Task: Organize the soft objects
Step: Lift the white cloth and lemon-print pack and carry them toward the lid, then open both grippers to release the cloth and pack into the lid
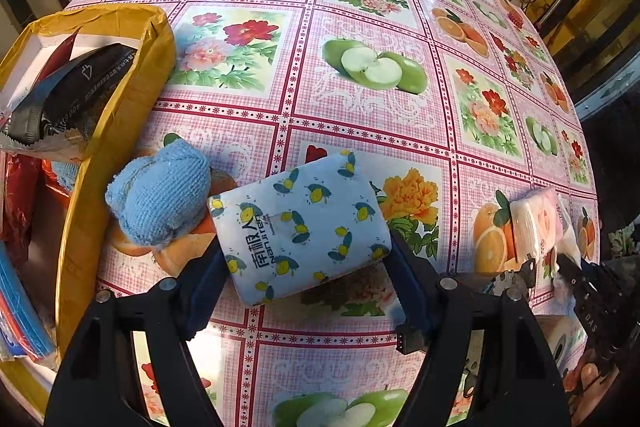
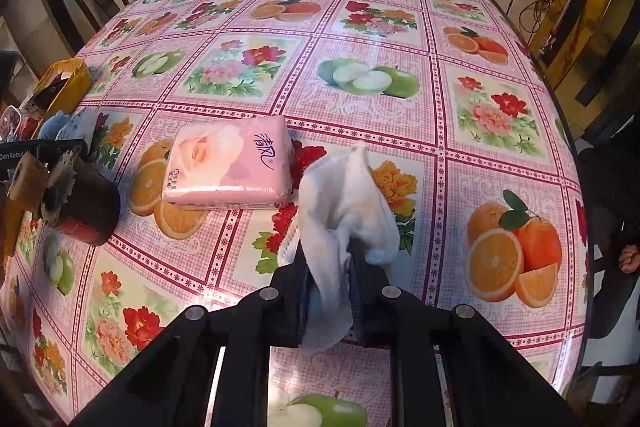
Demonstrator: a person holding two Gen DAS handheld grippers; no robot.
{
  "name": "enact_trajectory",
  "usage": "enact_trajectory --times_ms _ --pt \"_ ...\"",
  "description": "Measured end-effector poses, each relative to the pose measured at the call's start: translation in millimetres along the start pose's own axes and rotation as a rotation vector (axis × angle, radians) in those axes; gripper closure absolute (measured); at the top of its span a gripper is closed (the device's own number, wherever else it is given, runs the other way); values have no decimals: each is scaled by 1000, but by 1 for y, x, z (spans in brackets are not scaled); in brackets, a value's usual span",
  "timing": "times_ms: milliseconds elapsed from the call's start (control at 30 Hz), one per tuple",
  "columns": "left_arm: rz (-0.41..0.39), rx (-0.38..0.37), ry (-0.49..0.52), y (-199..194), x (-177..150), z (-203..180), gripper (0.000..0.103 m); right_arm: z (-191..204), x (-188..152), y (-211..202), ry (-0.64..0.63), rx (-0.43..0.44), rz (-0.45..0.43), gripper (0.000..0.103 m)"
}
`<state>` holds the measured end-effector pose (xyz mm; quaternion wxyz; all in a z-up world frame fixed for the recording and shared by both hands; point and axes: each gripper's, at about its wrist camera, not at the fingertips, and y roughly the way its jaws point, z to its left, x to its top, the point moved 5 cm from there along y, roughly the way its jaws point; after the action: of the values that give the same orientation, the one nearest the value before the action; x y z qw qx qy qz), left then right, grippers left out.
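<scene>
**Both grippers loaded with soft goods**

The left hand-held gripper point(image 1: 308, 267) had its jaws clamped across the near end of the blue lemon-print tissue pack point(image 1: 302, 227), close to the tabletop's point(image 1: 360, 131) left edge. It looked light and squashy, likely to dent under pressure and slick in its plastic wrap, so a hold across the short sides seemed wise. Beside it sat a balled blue terry cloth point(image 1: 160, 195), touching the yellow box point(image 1: 116, 131). The right hand-held gripper point(image 2: 328, 287) was pinched shut on a limp white cloth point(image 2: 344, 203), which bunched and drooped. The pink tissue pack point(image 2: 228, 163) lay just beside it, untouched.
</scene>
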<state>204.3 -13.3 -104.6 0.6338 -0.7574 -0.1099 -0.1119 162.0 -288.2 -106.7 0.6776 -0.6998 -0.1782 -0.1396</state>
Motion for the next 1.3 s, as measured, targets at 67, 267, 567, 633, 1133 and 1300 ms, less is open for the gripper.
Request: enact_trajectory --times_ms 67,267,567,633,1133,1300 --pt "1 -20 -2 -3 -1 2 28 1 -3 0 -4 13 0 85" --pt "-49 -71 7 -30 -5 8 29 0 6 -40 94 166 -108 85" --pt "-186 -126 43 -120 -14 51 29 141 68 -113 -84 327 -234 83" --pt "-214 -106 23 -136 -15 79 29 188 78 -114 -135 373 -227 83" --pt "-213 3 -178 -122 -41 247 29 435 156 -14 -257 453 -116 80" --pt "-186 -2 -179 -102 -35 254 28 452 165 18 -251 434 -70 66"
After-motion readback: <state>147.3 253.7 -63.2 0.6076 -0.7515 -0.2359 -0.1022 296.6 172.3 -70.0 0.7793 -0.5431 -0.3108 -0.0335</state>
